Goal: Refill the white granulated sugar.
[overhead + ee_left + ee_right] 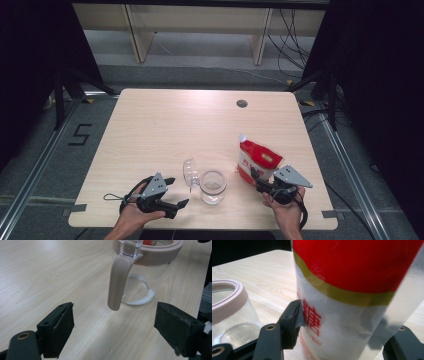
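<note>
A: Item one: red-and-white plastic sugar pouch [257, 161], upright on the pale wooden bench [165, 125], right of the clear glass jar [213, 186]. Nearest hand?

B: Right gripper [264, 184], at its base; long axis vertical. Fingers [291, 318] clamped around the pouch's lower body.

A: Item two?

B: Left gripper [175, 192]: fingers wide apart, empty, facing the jar's hanging beige latch [117, 282].

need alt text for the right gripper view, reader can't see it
A red and white sugar bag stands between the right tool's two black jaws, with the left jaw pressed against its side. To the left, an open clear glass jar with a pale pink rim sits on the light wooden table.
</note>
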Motion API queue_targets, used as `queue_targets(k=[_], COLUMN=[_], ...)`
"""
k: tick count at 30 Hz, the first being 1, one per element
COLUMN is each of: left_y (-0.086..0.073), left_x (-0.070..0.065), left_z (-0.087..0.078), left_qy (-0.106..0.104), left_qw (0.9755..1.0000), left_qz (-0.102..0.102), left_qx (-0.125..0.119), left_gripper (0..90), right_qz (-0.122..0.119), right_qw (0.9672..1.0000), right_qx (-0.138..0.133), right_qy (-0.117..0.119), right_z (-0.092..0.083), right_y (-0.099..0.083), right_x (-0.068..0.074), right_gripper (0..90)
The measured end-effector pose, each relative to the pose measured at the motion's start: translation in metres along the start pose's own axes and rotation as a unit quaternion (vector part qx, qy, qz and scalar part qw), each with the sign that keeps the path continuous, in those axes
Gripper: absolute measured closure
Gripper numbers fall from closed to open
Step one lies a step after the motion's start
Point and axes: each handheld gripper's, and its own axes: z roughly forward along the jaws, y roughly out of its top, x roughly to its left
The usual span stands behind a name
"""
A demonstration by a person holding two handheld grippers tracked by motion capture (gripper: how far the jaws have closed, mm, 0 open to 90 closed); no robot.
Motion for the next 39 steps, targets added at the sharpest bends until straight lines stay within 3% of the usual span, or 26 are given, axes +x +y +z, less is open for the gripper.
queue_targets(k=[3, 4, 7, 8, 9, 10, 15, 16, 19, 21, 23, 24, 25, 27, 29, 30, 32, 35, 36, 38, 39], left_y=[0.000, 0.000, 0.000, 0.000, 0.000, 0.000, 0.000, 0.000, 0.000, 0.000, 0.000, 0.000, 0.000, 0.000, 0.000, 0.000, 0.000, 0.000, 0.000, 0.000, 0.000], left_x=[0.000, 0.000, 0.000, 0.000, 0.000, 0.000, 0.000, 0.000, 0.000, 0.000, -0.001, -0.001, -0.001, -0.002, -0.001, -0.001, -0.001, 0.000, 0.000, 0.000, 0.000], left_z=[0.000, 0.000, 0.000, 0.000, 0.000, 0.000, 0.000, 0.000, 0.000, 0.000, 0.000, 0.000, 0.000, 0.000, 0.001, 0.001, 0.001, 0.002, 0.002, 0.002, 0.002], left_qy=[0.000, -0.001, 0.000, 0.000, -0.001, -0.001, 0.001, 0.001, 0.001, 0.001, 0.002, 0.002, -0.001, 0.002, 0.003, -0.001, -0.002, -0.003, -0.003, -0.004, -0.003], left_qw=[1.0000, 1.0000, 1.0000, 1.0000, 1.0000, 1.0000, 1.0000, 1.0000, 1.0000, 1.0000, 1.0000, 1.0000, 1.0000, 1.0000, 1.0000, 1.0000, 1.0000, 0.9999, 0.9999, 0.9999, 0.9999], left_qz=[0.001, 0.001, 0.001, 0.001, 0.001, 0.002, 0.005, 0.005, 0.003, 0.002, 0.000, 0.000, 0.000, 0.000, 0.004, 0.002, 0.002, 0.015, 0.015, 0.014, 0.013], left_qx=[0.000, 0.000, 0.000, 0.001, 0.001, 0.001, 0.003, 0.003, 0.003, 0.003, 0.002, 0.002, 0.001, 0.001, 0.004, 0.004, 0.003, 0.003, 0.003, 0.003, 0.002], left_gripper=[15.5, 15.5, 15.5, 15.5, 15.5, 15.5, 15.4, 15.4, 15.4, 15.3, 15.3, 15.3, 15.4, 15.4, 15.4, 15.3, 15.4, 15.3, 15.3, 15.3, 15.3], right_qz=[-0.001, 0.006, 0.013, 0.004, 0.012, 0.004, 0.002, -0.012, -0.010, 0.012, 0.000, 0.007, -0.001, -0.005, -0.014, -0.027, -0.020, -0.002, -0.013, -0.015, -0.004], right_qw=[1.0000, 0.9999, 0.9996, 0.9997, 0.9994, 0.9987, 0.9986, 0.9979, 0.9976, 0.9966, 0.9957, 0.9962, 0.9948, 0.9952, 0.9943, 0.9943, 0.9946, 0.9944, 0.9948, 0.9949, 0.9945], right_qx=[-0.005, 0.001, -0.011, -0.004, -0.012, -0.020, -0.019, -0.024, -0.026, -0.033, -0.038, -0.033, -0.032, -0.041, -0.042, -0.043, -0.030, -0.045, -0.034, -0.037, -0.032], right_qy=[0.001, 0.009, 0.023, 0.024, 0.029, 0.046, 0.049, 0.058, 0.064, 0.074, 0.085, 0.080, 0.096, 0.089, 0.098, 0.094, 0.097, 0.096, 0.095, 0.093, 0.100], right_z=[0.000, -0.001, -0.003, -0.005, -0.004, -0.003, -0.005, -0.002, 0.000, 0.002, 0.005, 0.004, 0.006, 0.008, 0.009, 0.009, 0.010, 0.014, 0.013, 0.014, 0.014], right_y=[0.000, 0.000, -0.001, -0.001, -0.002, -0.002, -0.005, -0.006, -0.007, -0.008, -0.008, -0.009, -0.009, -0.009, -0.009, -0.009, -0.010, -0.012, -0.012, -0.012, -0.012], right_x=[-0.002, -0.003, -0.007, -0.009, -0.010, -0.012, -0.017, -0.021, -0.024, -0.026, -0.028, -0.025, -0.027, -0.025, -0.025, -0.026, -0.024, -0.025, -0.027, -0.027, -0.025], right_gripper=[41.6, 41.3, 37.6, 34.8, 34.5, 34.6, 29.3, 27.4, 25.3, 21.0, 18.9, 17.8, 16.9, 16.4, 16.4, 16.5, 16.6, 17.6, 18.2, 18.8, 19.3])
